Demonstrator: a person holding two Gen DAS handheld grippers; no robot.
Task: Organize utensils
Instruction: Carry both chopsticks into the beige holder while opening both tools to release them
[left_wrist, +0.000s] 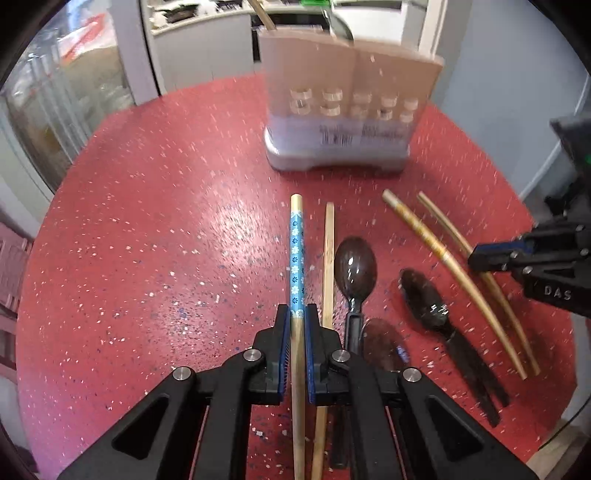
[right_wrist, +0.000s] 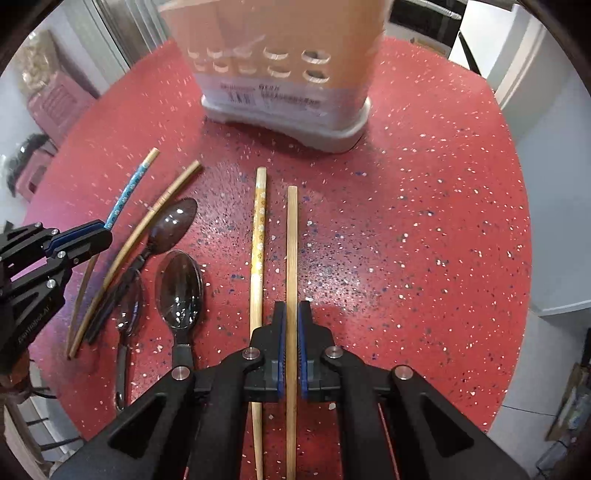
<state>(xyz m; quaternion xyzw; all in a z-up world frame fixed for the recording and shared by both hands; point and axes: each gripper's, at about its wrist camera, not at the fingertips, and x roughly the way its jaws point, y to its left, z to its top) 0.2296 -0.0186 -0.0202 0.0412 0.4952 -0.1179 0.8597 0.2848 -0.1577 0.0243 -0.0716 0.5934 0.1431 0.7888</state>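
Red speckled stone makes up the round table (left_wrist: 147, 229), and my utensils lie spread across it in front of the beige utensil holder (left_wrist: 347, 99), which stands at the far side and is blurred in both views. Its top is cut off in the right wrist view, so I cannot see into its compartments; in the left view a stick and a dark handle poke out above it, too smeared to name.

My left gripper (left_wrist: 297, 325) is clamped on the blue-flowered chopstick (left_wrist: 296, 254), pads tight on both sides of it. Whether it is lifted off the table I cannot tell. Just beside it lies a plain bamboo chopstick (left_wrist: 328, 258), its lower end hidden under my gripper body.

My right gripper (right_wrist: 291, 321) has its pads against another plain chopstick (right_wrist: 292, 243), gripping it along its length; the near end runs out of frame beneath me. Next to it on the left lies the yellow-flowered chopstick (right_wrist: 258, 229).

Three dark translucent spoons (right_wrist: 180, 288) lie between the two groups. One is partly covered by the left gripper in the left view, and their handles overlap so that I cannot sort out which touches which.
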